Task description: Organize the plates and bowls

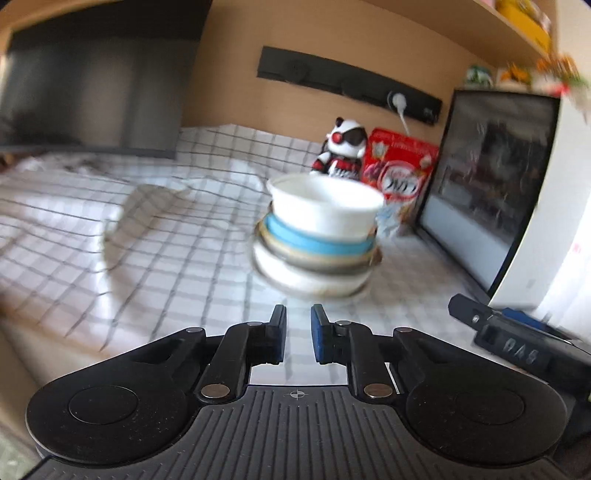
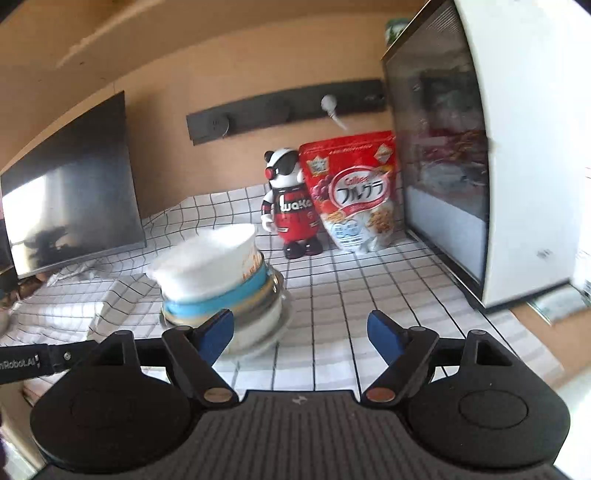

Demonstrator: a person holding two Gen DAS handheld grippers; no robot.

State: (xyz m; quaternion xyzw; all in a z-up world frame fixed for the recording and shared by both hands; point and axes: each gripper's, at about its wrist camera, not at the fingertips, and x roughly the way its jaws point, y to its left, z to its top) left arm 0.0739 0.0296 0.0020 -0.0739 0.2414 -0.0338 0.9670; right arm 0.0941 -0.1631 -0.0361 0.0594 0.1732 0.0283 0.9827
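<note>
On checked cloth: stack of bowls (image 1: 317, 236) by cereal bag (image 2: 354, 192).
Your L gripper (image 1: 298, 334) clenched, empty; R gripper (image 2: 301, 338) released, nothing btwn fingers.

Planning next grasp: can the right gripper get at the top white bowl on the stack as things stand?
Probably yes. The right gripper is open, the stack stands just ahead to its left, and nothing covers the white bowl.

Bowl stack (image 1: 317, 236) motion-blurred; shelf items (image 1: 524, 22) unreadable.
</note>
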